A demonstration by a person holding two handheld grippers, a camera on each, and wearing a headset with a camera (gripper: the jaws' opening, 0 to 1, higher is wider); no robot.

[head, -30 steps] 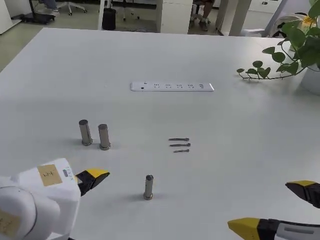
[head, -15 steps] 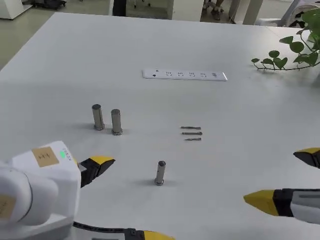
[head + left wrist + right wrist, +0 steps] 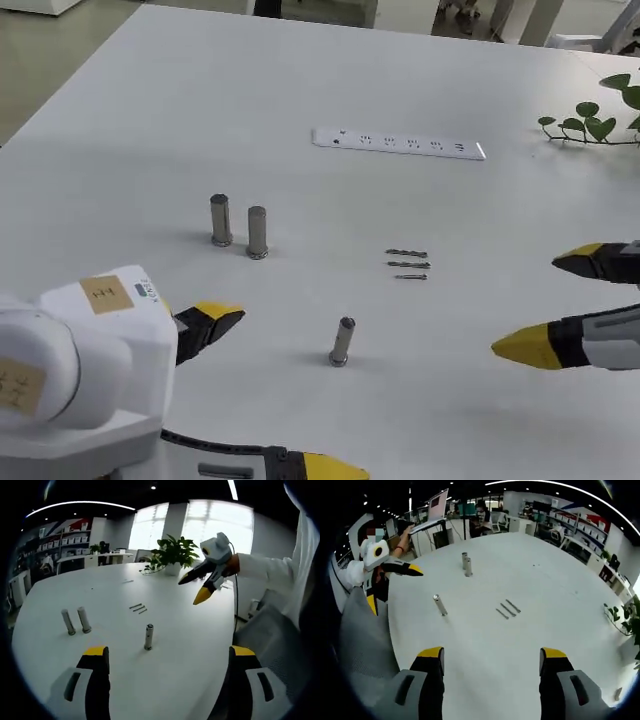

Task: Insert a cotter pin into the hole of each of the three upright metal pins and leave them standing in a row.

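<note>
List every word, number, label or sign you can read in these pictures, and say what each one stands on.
No text is legible.
On top of the left gripper, a tan sticker: dark marks, too blurred to read.
Lower on that gripper, a second tan sticker: marks blurred.
Beside the first, a small sticker: too small to read.
On the table, a power strip: markings too small to read.

Open table [image 3: 150, 120] rings the cotter pins [image 3: 408, 265]; one upright pin [image 3: 342, 342] stands near
</note>
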